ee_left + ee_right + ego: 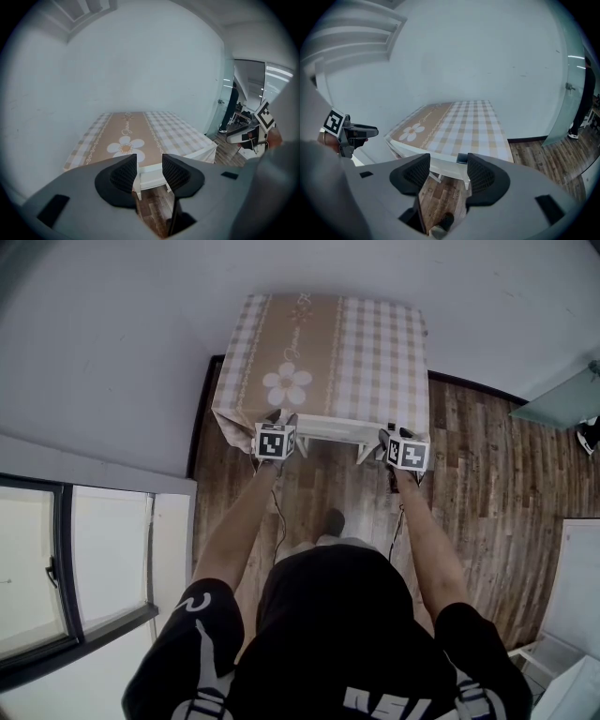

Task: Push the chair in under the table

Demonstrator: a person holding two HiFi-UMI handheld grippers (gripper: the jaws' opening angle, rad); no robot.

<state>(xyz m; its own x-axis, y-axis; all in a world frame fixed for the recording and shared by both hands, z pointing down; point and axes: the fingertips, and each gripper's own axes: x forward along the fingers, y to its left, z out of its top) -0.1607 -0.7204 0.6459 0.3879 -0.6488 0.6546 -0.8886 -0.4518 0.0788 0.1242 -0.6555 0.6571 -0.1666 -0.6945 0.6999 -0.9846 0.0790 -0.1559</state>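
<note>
A table [375, 352] with a beige checked cloth and a daisy print stands against the wall. The white chair [333, 430] is tucked beneath its near edge, with only the top rail and legs showing. My left gripper [280, 418] hovers at the rail's left end and my right gripper [392, 435] at its right end. In the left gripper view the left gripper [149, 169] has its jaws apart, with the chair rail [152, 177] beyond the gap. The right gripper [448, 171] also stands open above the chair [443, 167]. Neither holds anything.
Wooden floor [487, 456] surrounds the table. A window [56, 559] is at the left, a glass door [562, 399] at the right and white furniture [572, 615] at the lower right. The person's shoe [333, 519] is behind the chair.
</note>
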